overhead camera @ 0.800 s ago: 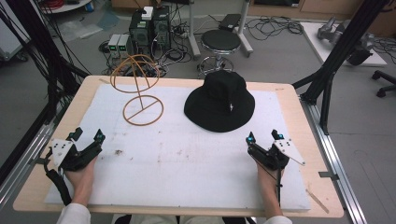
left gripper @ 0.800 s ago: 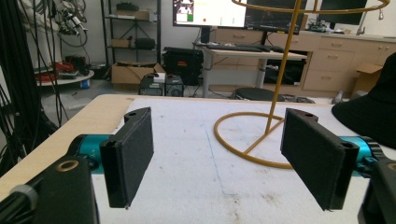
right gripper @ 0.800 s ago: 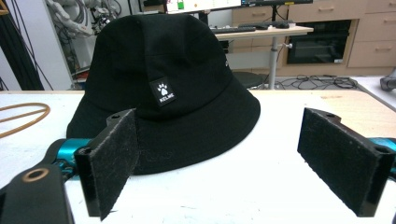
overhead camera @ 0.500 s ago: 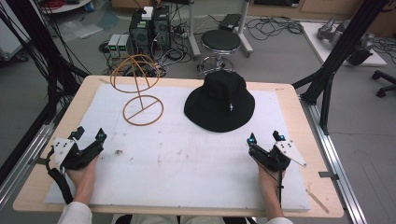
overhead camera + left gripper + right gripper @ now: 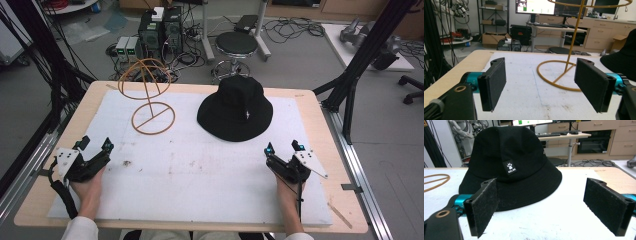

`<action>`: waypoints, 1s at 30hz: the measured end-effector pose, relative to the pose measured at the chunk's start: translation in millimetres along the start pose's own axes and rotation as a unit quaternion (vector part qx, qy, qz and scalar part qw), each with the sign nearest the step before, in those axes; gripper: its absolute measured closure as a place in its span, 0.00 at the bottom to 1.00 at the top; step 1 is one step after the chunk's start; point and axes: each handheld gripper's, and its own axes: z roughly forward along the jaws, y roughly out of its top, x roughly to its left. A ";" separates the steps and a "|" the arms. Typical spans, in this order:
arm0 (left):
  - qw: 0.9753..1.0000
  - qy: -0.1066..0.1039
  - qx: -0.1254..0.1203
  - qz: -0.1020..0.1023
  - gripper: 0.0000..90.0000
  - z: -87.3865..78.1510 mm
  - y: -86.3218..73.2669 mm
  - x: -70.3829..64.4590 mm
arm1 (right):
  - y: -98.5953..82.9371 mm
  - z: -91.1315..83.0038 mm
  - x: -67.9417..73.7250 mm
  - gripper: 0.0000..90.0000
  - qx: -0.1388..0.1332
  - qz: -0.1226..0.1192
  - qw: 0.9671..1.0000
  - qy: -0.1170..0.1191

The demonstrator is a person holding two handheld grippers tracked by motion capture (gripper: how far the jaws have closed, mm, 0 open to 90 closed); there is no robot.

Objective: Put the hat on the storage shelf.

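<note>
A black bucket hat (image 5: pixel 235 108) with a small white paw label lies brim-down on the white mat, right of centre; the right gripper view shows this hat (image 5: pixel 511 167) close ahead. A wire hat stand (image 5: pixel 147 92) of orange-yellow rod stands left of it, its ring base (image 5: pixel 556 75) flat on the mat. My left gripper (image 5: pixel 96 146) rests at the mat's left front, open, nothing between its pads (image 5: pixel 495 82). Near the front right, my right gripper (image 5: pixel 284 148) is open too, a short way in front of the hat's brim, with its pads (image 5: pixel 484 206) apart from the hat.
The white mat (image 5: pixel 200 170) covers most of a wooden table (image 5: pixel 40 200). Black frame posts (image 5: pixel 350 90) rise at the table's left and right sides. A stool (image 5: pixel 235 47), computer boxes and cables sit on the floor beyond the far edge.
</note>
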 end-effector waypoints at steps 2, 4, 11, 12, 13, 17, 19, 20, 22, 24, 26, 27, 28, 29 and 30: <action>1.000 -0.001 0.001 0.001 0.29 0.1 0.0 -0.3 | 0.0 0.1 0.4 0.14 0.002 0.004 1.000 0.003; 1.000 -0.002 0.002 0.002 0.29 0.4 -0.2 -0.5 | 0.4 0.6 2.1 0.13 0.008 0.003 1.000 0.007; 1.000 -0.004 0.002 0.001 0.29 0.5 -0.1 -1.3 | 7.1 2.2 3.9 0.13 0.008 0.007 1.000 0.018; 1.000 -0.004 0.002 0.001 0.29 0.4 -0.1 -1.1 | 9.0 3.2 4.2 0.13 0.005 0.001 1.000 0.021; 1.000 -0.004 0.002 0.001 0.29 0.4 -0.1 -0.7 | 10.8 3.7 4.5 0.13 0.005 -0.003 1.000 0.025; 1.000 -0.003 0.002 -0.002 0.29 0.6 0.1 0.2 | 25.7 7.3 8.5 0.13 -0.005 -0.020 0.999 0.030; 1.000 -0.003 0.003 -0.004 0.29 1.6 -0.2 0.4 | 30.1 11.1 9.2 0.13 -0.009 -0.019 0.999 0.032; 1.000 -0.002 0.005 -0.006 0.29 2.4 -0.6 0.6 | 31.6 13.4 9.3 0.13 -0.007 -0.018 0.999 0.031; 1.000 -0.002 0.004 -0.007 0.29 2.6 -0.7 0.5 | 32.7 16.4 8.9 0.13 -0.008 -0.019 0.999 0.029; 1.000 -0.002 0.003 -0.007 0.29 2.8 -0.6 0.4 | 34.3 22.6 9.0 0.13 -0.001 -0.012 1.000 0.028; 1.000 -0.002 0.003 -0.006 0.29 2.9 -0.6 0.6 | 36.7 28.9 9.5 0.13 0.004 -0.008 1.000 0.027; 1.000 -0.002 0.003 -0.006 0.29 2.9 -0.5 0.5 | 39.5 33.1 10.3 0.13 0.007 -0.009 1.000 0.028; 1.000 -0.002 0.003 -0.007 0.29 3.0 -0.6 0.2 | 41.5 35.3 10.7 0.13 0.007 -0.011 1.000 0.028; 1.000 -0.003 0.003 -0.007 0.29 2.9 -0.6 0.3 | 41.5 35.3 10.7 0.13 0.007 -0.011 1.000 0.028; 1.000 -0.004 0.003 -0.008 0.29 2.9 -0.6 0.2 | 43.6 37.2 11.5 0.13 0.008 -0.011 1.000 0.028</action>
